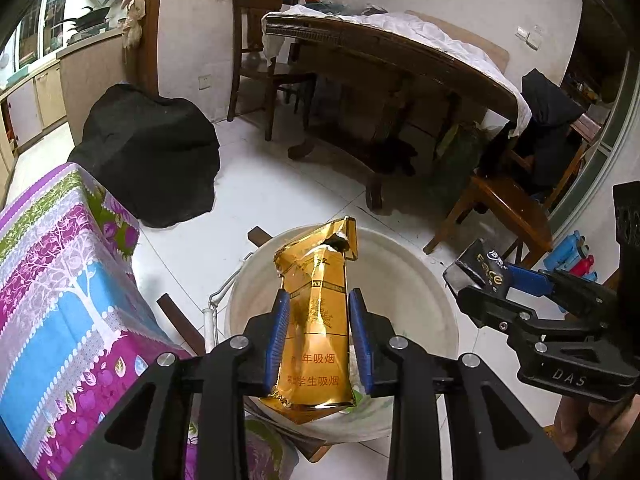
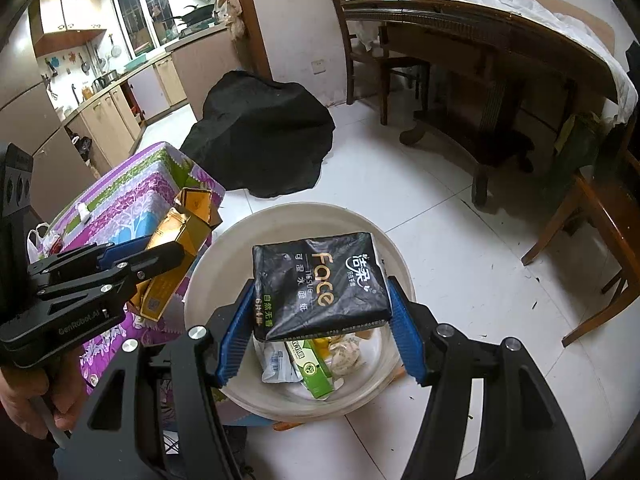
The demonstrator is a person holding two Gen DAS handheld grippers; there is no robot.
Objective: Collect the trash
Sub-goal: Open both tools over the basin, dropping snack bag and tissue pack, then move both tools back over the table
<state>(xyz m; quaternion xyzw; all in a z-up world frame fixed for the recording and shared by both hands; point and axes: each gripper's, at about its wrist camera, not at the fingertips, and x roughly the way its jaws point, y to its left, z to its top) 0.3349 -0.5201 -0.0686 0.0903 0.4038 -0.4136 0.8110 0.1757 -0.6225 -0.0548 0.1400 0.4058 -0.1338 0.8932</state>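
- Beyond both sets of jaws: white tiled floor [image 2: 460,240], speckled with dark scuffs.
- Far ahead, dark wooden table [image 1: 400,64] draped in white cloth, wooden chairs around it; kitchen counter off to the left.
- Black heap [image 2: 264,136] slumped on the tiles, past the jaws.
- Patterned purple cloth [image 1: 60,280] just left of the left jaws.
- Directly under both jaws: white bucket [image 2: 384,240], wrappers and a green carton in the bottom.
- Right gripper [image 2: 320,320] half open, clamped on black tissue pack [image 2: 320,280] over the bucket.
- Left gripper [image 1: 320,332] narrow, pinching crumpled gold cigarette pack [image 1: 316,308] above the rim.
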